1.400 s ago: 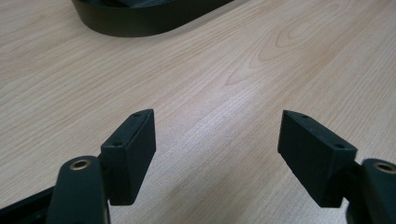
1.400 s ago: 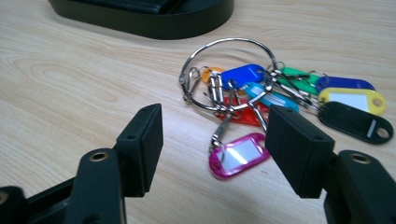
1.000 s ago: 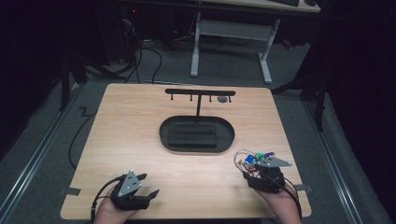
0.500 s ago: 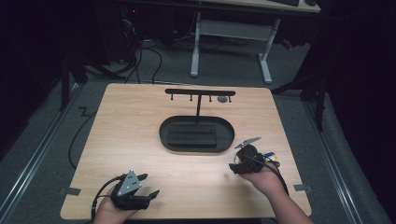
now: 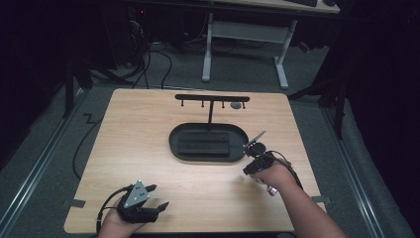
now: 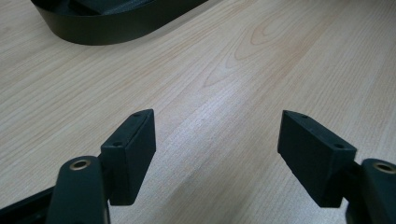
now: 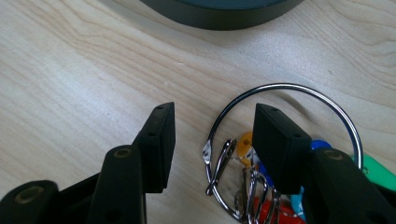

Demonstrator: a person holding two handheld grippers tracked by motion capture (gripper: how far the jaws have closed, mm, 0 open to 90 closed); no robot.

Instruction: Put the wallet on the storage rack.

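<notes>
Closing right gripper [image 7: 212, 135] astride key ring [image 7: 289, 88], shifted inward | left gripper [image 6: 217, 140] spread

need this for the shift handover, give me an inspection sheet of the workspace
surface: light wooden table, flat, no spills seen.
job's things: metal key ring with clips and coloured tags lies flat on the table near the black oval tray; a T-shaped hook rack rises from the tray.
clutter: nothing seen.
grippers: right gripper is low over the ring, jaws just been closing, ring wire between them, pads not yet pressing. left gripper rests near the table's front edge, open, nothing between its jaws.
cables: one trails from the left gripper; more on the floor behind.
surroundings: dark room, white desk frame behind the table.
</notes>
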